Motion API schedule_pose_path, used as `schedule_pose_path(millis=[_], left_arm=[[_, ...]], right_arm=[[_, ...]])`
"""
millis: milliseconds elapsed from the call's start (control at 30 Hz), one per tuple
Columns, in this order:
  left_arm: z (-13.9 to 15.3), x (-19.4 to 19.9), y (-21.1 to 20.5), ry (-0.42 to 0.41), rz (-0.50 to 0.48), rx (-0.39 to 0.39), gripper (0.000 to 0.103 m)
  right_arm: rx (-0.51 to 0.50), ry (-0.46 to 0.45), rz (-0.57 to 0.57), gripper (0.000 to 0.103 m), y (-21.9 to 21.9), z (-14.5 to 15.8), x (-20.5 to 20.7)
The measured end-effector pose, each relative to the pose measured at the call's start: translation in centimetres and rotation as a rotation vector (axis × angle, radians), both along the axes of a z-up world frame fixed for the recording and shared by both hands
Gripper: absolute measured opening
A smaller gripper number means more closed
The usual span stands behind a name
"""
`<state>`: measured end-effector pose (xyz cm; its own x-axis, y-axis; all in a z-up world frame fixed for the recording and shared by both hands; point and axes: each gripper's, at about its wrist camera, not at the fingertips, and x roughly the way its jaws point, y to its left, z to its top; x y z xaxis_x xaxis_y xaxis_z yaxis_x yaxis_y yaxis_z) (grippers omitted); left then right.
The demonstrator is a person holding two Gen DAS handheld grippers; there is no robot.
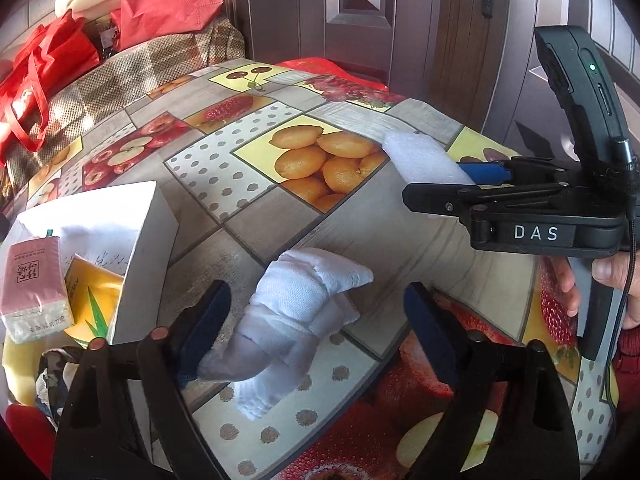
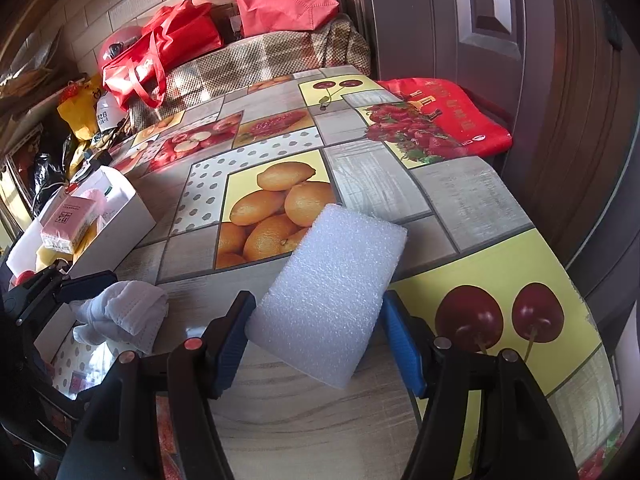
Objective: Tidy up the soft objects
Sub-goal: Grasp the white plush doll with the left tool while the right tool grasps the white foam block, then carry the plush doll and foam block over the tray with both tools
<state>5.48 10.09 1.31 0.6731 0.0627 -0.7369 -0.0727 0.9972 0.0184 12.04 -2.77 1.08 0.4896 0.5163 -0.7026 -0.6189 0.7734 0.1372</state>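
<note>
Fruit-print oilcloth covers the table [image 2: 472, 200], which stands before a dark panelled door. At its left edge an open white box [image 1: 140, 236] already holds a pink tissue pack [image 1: 34, 284] and a yellow packet [image 1: 90, 300]. Just right of the box, the left gripper [image 1: 316, 328] straddles a rolled white cloth [image 1: 304, 304]; its jaws stand spread, the left pad touching or nearly touching the roll's near end, the right pad well clear. The roll's long axis runs away from the gripper, leaning right, so the jaws would close across it. Nearer the table's right edge, the right gripper [image 2: 320, 334] brackets a white foam block [image 2: 328, 296] whose long axis likewise runs away from the gripper; both pads sit at the block's flanks, seemingly pinching it lightly. The left hand is nearer the box, so the cloth looks the shorter carry.
</note>
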Motion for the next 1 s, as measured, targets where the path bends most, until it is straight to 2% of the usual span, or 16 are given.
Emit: schedule_pose_path(millis=[33,167,367,467,600,700,800,1000], left_arm=[[-0.2,0.1,-0.3,0.015,-0.011,0.005,0.041],[-0.1,-0.5,-1.4,-0.003,-0.037,0.049,0.039],[1.9,-3.1,-2.0,-0.17,-0.005,0.062,0.039],[3.1,-5.1,-1.8,-0.281,0.026,0.059,0.039],[3.8,-7.3,-1.2,-0.363,0.077,0.039,0.039],[4.2,-8.5,-1.4,-0.41,0.099,0.055,0.039],[4.4,-9.7,-1.5,-0.448,0.128,0.074,0.039],[4.7,-11.7,-0.4,-0.494,0.18,0.05,0.039]], right_arm=[[0.002,0.001,0.0,0.065,0.0,0.0,0.0],[0.006,0.001,0.002,0.065,0.0,0.1,-0.1],[0.087,-0.018,0.002,0.064,-1.1,0.7,-0.3],[0.133,-0.08,0.008,0.064,-1.7,1.6,-1.2],[0.167,-0.196,0.015,0.064,-2.0,2.7,-3.0],[0.203,-0.29,0.025,0.064,-2.4,3.5,-4.5],[0.241,-0.321,0.031,0.064,-2.6,3.8,-5.9],[0.298,-0.453,0.026,0.064,-3.6,5.0,-10.4]])
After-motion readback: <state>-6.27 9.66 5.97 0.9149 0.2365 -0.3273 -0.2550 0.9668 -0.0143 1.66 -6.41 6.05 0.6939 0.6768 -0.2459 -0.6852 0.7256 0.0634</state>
